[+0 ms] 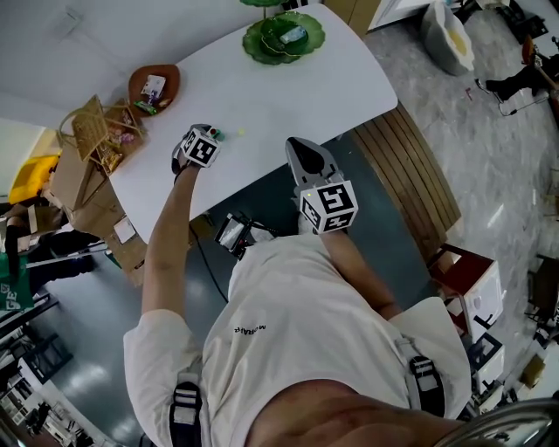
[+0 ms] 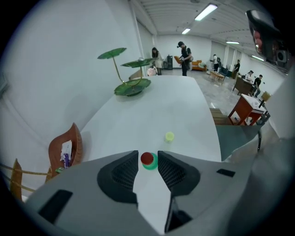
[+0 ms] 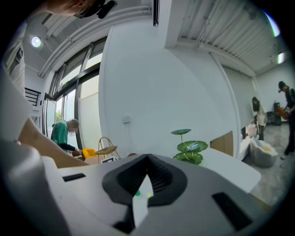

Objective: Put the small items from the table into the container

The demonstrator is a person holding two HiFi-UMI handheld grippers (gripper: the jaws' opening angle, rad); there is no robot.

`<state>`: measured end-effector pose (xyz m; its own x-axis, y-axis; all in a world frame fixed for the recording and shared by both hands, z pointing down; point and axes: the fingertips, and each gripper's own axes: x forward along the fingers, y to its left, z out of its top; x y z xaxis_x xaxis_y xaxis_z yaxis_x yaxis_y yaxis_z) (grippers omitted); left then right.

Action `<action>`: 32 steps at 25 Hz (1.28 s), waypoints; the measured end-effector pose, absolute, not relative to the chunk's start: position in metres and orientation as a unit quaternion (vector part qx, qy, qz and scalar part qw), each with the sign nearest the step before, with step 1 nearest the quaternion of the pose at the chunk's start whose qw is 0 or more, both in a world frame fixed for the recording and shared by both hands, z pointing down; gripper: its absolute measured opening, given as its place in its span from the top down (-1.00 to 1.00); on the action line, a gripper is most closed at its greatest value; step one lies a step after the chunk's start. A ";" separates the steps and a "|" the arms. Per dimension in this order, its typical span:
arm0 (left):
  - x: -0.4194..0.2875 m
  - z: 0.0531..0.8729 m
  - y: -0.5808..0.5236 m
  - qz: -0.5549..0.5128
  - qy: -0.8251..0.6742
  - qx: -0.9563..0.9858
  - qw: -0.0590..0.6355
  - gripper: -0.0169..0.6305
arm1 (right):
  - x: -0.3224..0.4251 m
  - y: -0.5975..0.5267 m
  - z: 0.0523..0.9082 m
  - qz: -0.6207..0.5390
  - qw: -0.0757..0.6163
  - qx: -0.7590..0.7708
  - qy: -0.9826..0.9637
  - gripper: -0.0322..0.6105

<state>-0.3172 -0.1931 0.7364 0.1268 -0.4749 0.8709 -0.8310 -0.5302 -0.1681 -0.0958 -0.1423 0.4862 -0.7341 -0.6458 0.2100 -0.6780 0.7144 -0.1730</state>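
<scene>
Your views are bright and evenly lit: ceiling strip lights (image 2: 206, 11) and tall windows (image 3: 87, 106) feed them. The white tabletop (image 2: 152, 115) shows soft shadows only. Both gripper views bow strongly, with dark vignetted corners.

table (image 1: 332, 87) | dish (image 1: 155, 87) at left edge | tiered stand (image 1: 284, 37) at far end | stacked piece (image 2: 148, 159) near, round piece (image 2: 169, 136) just beyond

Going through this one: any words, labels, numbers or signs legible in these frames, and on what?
Nothing reads clearly.
Small dark print on the person's white shirt: too small and blurred to read.
Print on the packets in the brown dish: too small to read.
Marker cubes: black-and-white square patterns only, no words.
</scene>
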 end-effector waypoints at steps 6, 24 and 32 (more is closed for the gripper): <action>-0.321 0.750 -0.195 0.489 -0.443 0.721 0.210 0.59 | -0.093 -0.143 0.487 0.121 0.067 0.362 -0.922 0.87; -0.297 0.709 -0.204 0.453 -0.455 0.737 0.210 0.69 | -0.078 -0.144 0.480 0.116 0.060 0.374 -0.918 0.88; -0.257 0.666 -0.209 0.432 -0.450 0.764 0.164 0.69 | -0.075 -0.142 0.477 0.112 0.055 0.373 -0.919 0.87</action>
